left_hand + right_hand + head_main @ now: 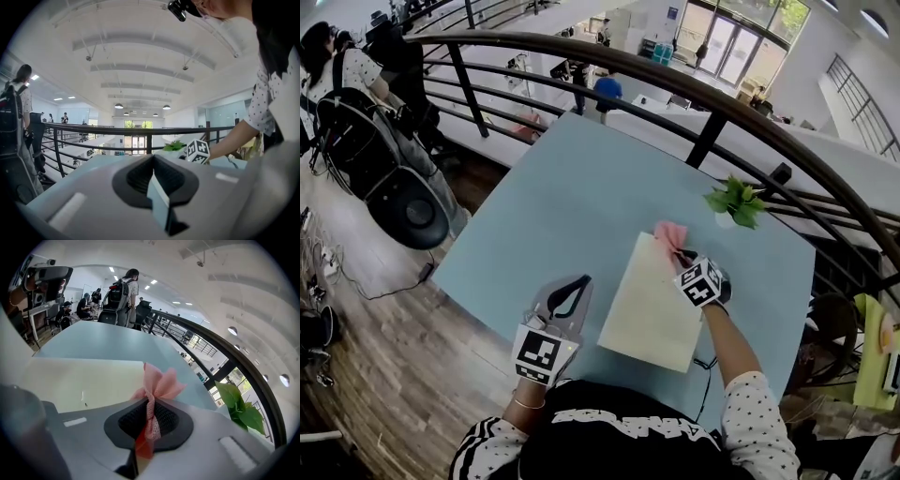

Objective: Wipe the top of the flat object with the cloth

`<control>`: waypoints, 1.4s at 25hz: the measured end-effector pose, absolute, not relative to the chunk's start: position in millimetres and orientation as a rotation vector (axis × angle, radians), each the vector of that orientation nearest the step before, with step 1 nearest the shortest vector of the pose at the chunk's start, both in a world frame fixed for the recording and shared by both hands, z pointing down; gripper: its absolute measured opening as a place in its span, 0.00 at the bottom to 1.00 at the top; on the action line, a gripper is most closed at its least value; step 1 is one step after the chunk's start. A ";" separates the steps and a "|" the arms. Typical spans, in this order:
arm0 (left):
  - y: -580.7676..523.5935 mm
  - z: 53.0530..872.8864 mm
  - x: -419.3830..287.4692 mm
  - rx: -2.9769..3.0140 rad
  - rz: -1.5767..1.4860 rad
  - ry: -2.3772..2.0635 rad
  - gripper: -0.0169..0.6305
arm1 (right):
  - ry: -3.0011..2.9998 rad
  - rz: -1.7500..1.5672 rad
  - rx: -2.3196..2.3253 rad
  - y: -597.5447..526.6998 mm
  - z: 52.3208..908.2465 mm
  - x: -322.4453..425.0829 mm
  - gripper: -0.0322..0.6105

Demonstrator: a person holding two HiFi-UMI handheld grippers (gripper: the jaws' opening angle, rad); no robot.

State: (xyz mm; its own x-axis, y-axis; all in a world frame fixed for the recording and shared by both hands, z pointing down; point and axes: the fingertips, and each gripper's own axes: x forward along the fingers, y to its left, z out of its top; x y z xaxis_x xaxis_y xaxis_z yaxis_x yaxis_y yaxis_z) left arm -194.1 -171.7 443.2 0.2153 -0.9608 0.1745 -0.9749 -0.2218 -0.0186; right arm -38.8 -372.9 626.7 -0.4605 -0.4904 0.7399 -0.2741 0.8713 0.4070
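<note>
The right gripper (683, 256) has its jaws pinched tight on the bunched pink cloth (668, 234), which fans out over the far right corner of the cream flat board (654, 307); the board lies on the pale blue table (567, 192); the left gripper (569, 293) sits just left of it, jaws together and empty; a small potted plant (736, 200) stands nearby.

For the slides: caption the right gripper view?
Right tool shut on a bunched pink cloth at the far edge of a cream flat board.
</note>
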 end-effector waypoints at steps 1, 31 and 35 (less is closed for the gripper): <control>-171.3 443.3 -191.6 2.376 0.228 -1.894 0.03 | -2.072 -0.299 0.543 -370.2 627.0 -38.3 0.07; -155.1 425.7 -166.2 2.482 0.187 -1.846 0.03 | -2.031 -0.437 0.383 -287.1 629.0 -34.4 0.06; -151.2 427.6 -159.9 2.492 0.194 -1.827 0.03 | -2.038 -0.442 0.365 -275.6 628.7 -32.8 0.06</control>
State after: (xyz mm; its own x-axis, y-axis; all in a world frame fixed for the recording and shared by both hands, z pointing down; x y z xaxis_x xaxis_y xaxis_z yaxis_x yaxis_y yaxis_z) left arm -159.9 -151.2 427.6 0.2961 -0.9466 0.1279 -0.9523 -0.3029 -0.0375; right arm -32.8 -275.6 628.7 -0.4740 -0.4307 0.7680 -0.0742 0.8886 0.4526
